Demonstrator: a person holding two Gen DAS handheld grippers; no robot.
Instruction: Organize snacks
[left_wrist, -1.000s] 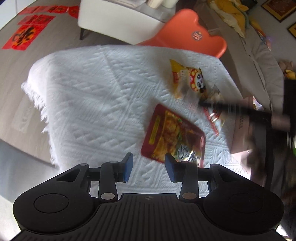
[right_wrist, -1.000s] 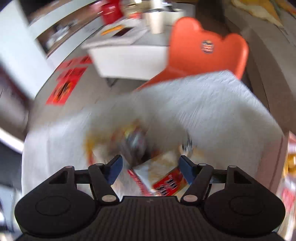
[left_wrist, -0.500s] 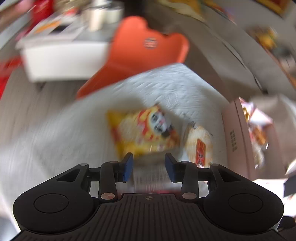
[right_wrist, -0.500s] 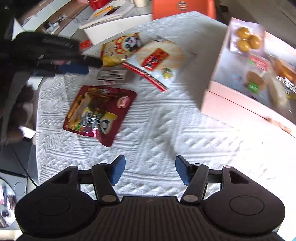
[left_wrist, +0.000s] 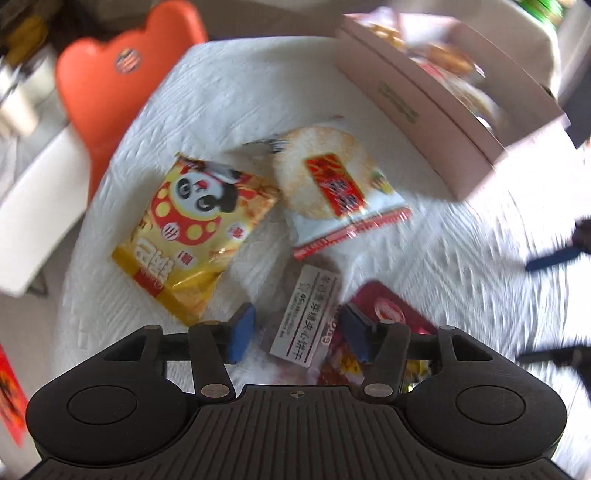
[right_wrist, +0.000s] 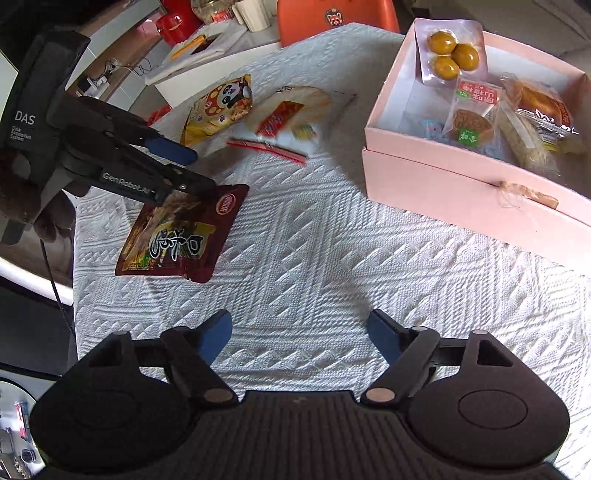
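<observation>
My left gripper (left_wrist: 297, 334) is open, low over a small white biscuit packet (left_wrist: 304, 317) that lies between its fingers, beside a dark red snack bag (left_wrist: 384, 328). A yellow panda bag (left_wrist: 192, 229) and a rice cracker bag (left_wrist: 332, 188) lie beyond. The right wrist view shows the left gripper (right_wrist: 184, 170) over the red bag (right_wrist: 181, 236), the panda bag (right_wrist: 218, 107) and the cracker bag (right_wrist: 288, 114). My right gripper (right_wrist: 299, 336) is open and empty above bare cloth. The pink box (right_wrist: 461, 184) holds several snacks.
The table wears a white textured cloth (right_wrist: 332, 258). An orange chair (left_wrist: 122, 74) stands at the far edge. The pink box (left_wrist: 417, 110) sits at the right of the left wrist view. A white side table with cups (right_wrist: 221, 33) stands beyond.
My left gripper swung right and dropped down over the small white packet. My right gripper pulled back from the cracker bag and now hovers steady in front of the box.
</observation>
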